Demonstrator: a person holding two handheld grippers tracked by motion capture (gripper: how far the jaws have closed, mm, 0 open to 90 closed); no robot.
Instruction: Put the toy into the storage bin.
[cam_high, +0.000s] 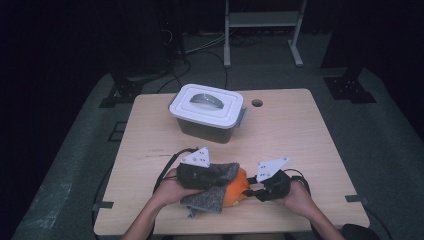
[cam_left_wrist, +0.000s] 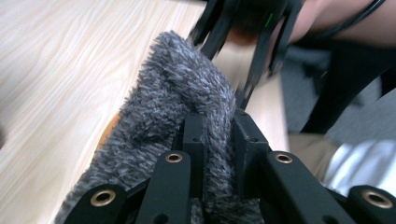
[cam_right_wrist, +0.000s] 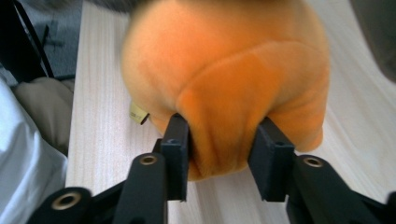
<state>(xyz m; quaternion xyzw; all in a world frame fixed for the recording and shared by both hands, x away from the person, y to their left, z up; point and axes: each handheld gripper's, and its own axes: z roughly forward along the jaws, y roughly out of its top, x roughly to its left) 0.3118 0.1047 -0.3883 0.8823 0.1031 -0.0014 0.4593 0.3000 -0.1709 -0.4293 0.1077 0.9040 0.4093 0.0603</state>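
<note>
While both grippers grip, one grey fuzzy cloth (cam_left_wrist: 177, 93), one orange plush (cam_right_wrist: 229, 74), one lidded box (cam_high: 207, 112).

A lab or recording studio, not a home. A plain pale wooden tabletop (cam_high: 290, 130) stands alone on grey carpet (cam_high: 385, 130), with darkness all around it — black walls or curtains, no windows, no furniture for living. Black cables (cam_high: 200, 55) trail across the floor behind it. Dark stand feet (cam_high: 348, 87) sit at the back corners, and the legs of a white metal frame (cam_high: 262, 20) rise beyond. Tape marks (cam_high: 355, 198) on the tabletop's edges — a staged, measured setup.
</note>
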